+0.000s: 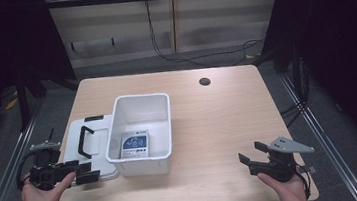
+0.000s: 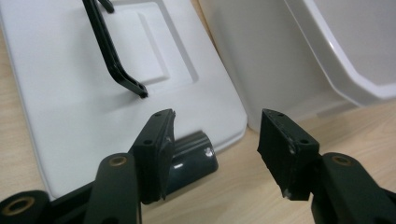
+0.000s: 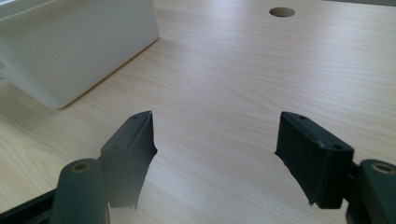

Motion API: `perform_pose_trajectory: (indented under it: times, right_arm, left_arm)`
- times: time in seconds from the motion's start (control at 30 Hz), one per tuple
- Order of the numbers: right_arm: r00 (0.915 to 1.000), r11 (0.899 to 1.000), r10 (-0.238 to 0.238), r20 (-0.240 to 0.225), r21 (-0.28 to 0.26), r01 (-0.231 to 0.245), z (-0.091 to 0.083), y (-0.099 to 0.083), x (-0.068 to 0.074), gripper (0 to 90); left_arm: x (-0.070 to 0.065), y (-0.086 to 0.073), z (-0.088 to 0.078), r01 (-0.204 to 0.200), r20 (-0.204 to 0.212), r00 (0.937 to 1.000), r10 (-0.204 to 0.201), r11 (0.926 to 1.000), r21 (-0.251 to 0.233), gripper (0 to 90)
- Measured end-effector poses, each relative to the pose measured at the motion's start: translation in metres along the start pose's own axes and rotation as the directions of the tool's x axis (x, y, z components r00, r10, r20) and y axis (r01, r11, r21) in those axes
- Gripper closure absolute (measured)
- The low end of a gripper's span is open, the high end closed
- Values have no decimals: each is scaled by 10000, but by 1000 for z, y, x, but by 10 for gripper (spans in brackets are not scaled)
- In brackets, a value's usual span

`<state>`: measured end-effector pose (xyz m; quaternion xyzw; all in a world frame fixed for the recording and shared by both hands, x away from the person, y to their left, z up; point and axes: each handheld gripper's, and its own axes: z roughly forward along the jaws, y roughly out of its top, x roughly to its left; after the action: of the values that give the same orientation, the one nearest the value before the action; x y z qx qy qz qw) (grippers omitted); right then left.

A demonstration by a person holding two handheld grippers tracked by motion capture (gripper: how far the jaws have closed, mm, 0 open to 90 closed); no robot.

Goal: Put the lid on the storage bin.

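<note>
Left gripper (image 1: 84,173) is hovering at the near left corner of the table (image 1: 219,126), its 2 jaws standing apart with nothing between them. In the left gripper view, the same gripper (image 2: 215,135) is pointing at the near corner of the white lid (image 2: 93,84), where a dark latch (image 2: 194,156) is sticking out from the lid's edge just behind the left jaw. The lid (image 1: 77,141) is lying flat on the table, its black handle (image 1: 85,140) facing up, touching or nearly touching the left wall of the white bin (image 1: 162,132). The bin is sitting upright and uncovered, and a blue-and-white packet (image 1: 135,145) is lying flat on its floor. Right gripper (image 1: 252,154) is resting low over the near right part of the table, well apart from the bin, held in the person's right hand (image 1: 288,187). Its jaws are also standing wide apart, framing bare wood in the right gripper view (image 3: 215,135).
</note>
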<state>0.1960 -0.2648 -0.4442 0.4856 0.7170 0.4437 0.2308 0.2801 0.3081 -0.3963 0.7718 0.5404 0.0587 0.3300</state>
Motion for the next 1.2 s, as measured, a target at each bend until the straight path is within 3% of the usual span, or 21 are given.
perform_pose_trajectory:
  times: [0.3, 0.43, 0.53, 0.57, 0.67, 1.2]
  right_arm:
    - [9999, 10000, -10, -159, 18, 11, 1, 1, 0, 235]
    - [9998, 10000, -21, -191, 87, 23, 1, 1, 1, 228]
    - [9994, 9998, -175, -282, 121, 178, 2, 1, 2, 222]
    - [9993, 9997, -173, -341, 145, 178, 2, 1, 2, 217]
    - [9994, 9999, -76, -325, 147, 81, 2, 1, 1, 216]
    - [9989, 9996, -99, -469, 252, 111, 3, 1, 2, 209]
  left_arm:
    - [6, 19, -1, 3, -433, 9991, 18, 9988, 495, 454]
    - [9, 29, -5, 230, -595, 9980, -204, 9988, 438, 454]
    - [8, 35, -3, 309, -785, 9966, -259, 9976, 626, 468]
    - [9, 38, -1, 236, -882, 9960, -157, 9957, 899, 478]
    - [11, 43, 0, 355, -969, 9949, -268, 9953, 898, 475]
    - [26, 66, 8, 449, -1035, 9942, -284, 9860, 1607, 473]
